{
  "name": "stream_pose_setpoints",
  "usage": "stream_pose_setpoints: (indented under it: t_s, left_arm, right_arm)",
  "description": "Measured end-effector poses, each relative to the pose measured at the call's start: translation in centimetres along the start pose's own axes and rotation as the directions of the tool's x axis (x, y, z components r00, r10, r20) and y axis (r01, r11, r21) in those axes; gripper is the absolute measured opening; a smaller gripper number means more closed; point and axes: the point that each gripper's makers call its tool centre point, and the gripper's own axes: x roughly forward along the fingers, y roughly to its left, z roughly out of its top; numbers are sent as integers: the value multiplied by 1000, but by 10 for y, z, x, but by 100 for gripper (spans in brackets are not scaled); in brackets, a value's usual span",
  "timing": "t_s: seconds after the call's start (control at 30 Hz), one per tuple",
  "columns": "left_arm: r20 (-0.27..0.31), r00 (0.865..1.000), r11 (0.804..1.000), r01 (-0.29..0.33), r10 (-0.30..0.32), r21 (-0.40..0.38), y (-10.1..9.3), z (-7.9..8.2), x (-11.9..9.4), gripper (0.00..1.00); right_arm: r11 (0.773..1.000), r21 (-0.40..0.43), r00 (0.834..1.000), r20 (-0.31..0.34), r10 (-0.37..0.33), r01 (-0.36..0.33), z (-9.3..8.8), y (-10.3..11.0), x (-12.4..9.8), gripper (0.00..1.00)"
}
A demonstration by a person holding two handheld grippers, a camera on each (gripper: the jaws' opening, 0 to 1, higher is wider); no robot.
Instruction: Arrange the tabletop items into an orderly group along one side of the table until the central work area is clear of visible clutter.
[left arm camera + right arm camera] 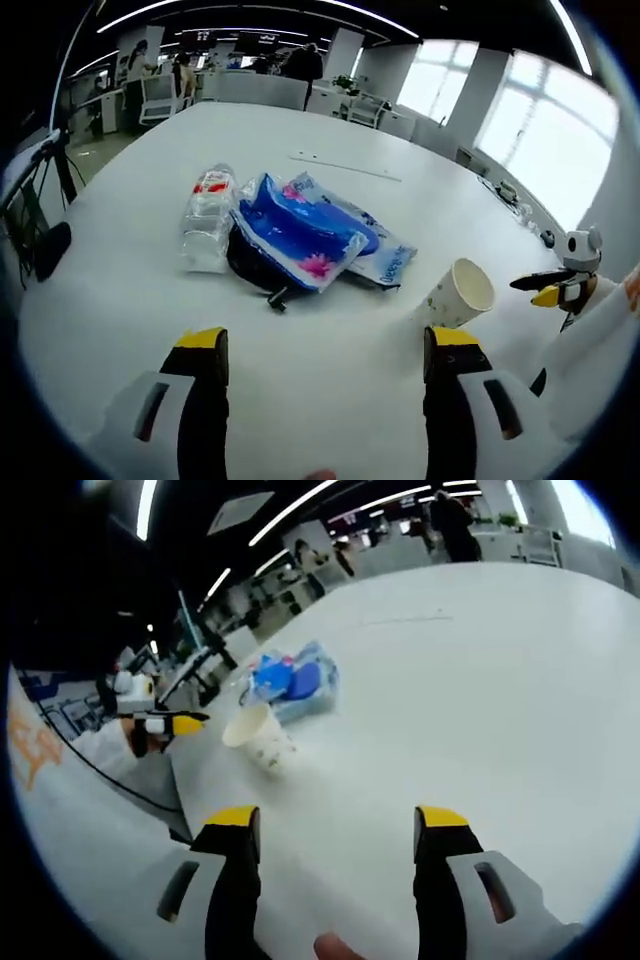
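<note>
As the left gripper view looks across it, the white table [330, 400] carries a loose cluster near its middle. Largest is the blue-and-white plastic bag [300, 232], lying flat and overlapping a dark item beneath it. Touching the bag's left side lies a clear plastic bottle [207, 222] with a red label, on its side. A paper cup [457, 293] lies tipped over, apart from the bag and nearer the table edge. The left gripper [325, 350] has its jaws spread, holding nothing, above bare tabletop. In the right gripper view, the right gripper [338, 830] is likewise spread and empty, with the cup ahead of its left jaw and the bag beyond it.
</note>
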Motion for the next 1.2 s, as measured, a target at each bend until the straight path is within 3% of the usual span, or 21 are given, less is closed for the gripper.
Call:
stream_pose_setpoints:
  t_s: [0.07, 0.23, 0.37, 0.5, 0.57, 0.93, 1.03, 1.2]
  left_arm:
    - [3, 1000, 1000, -6, 6, 0, 5, 5, 1, 72]
    - [19, 999, 1000, -31, 31, -2, 22, 27, 4, 73]
    - [28, 997, 998, -69, 68, 17, 39, 46, 9, 68]
    - [52, 992, 993, -118, 119, -15, 56, 64, 14, 66]
    - [29, 988, 988, -152, 152, -12, 66, 67, 18, 65]
    - [10, 985, 985, -171, 171, 30, 90, 105, 44, 61]
    - [-44, 978, 979, -203, 204, 34, 102, 106, 52, 60]
    - [-42, 981, 981, -187, 189, 44, 107, 120, 69, 57]
  right_arm:
    - [1000, 0, 1000, -2, 0, 0, 0, 0, 0, 60]
    - [1000, -9, 1000, 4, -1, 1, 2, 1, 0, 60]
    - [1000, -10, 1000, -1, -3, 3, 3, 0, 2, 60]
    - [1000, 0, 1000, -23, -6, 6, -2, 0, 4, 59]
    - [1000, -3, 1000, -28, -3, 3, -3, 2, 5, 59]
    - [1000, -8, 998, -62, 14, -14, 4, 6, 18, 58]
    - [1000, 0, 998, -67, 21, -21, 7, 8, 22, 58]
    - [999, 1, 994, -105, 38, -38, 1, 11, 30, 57]
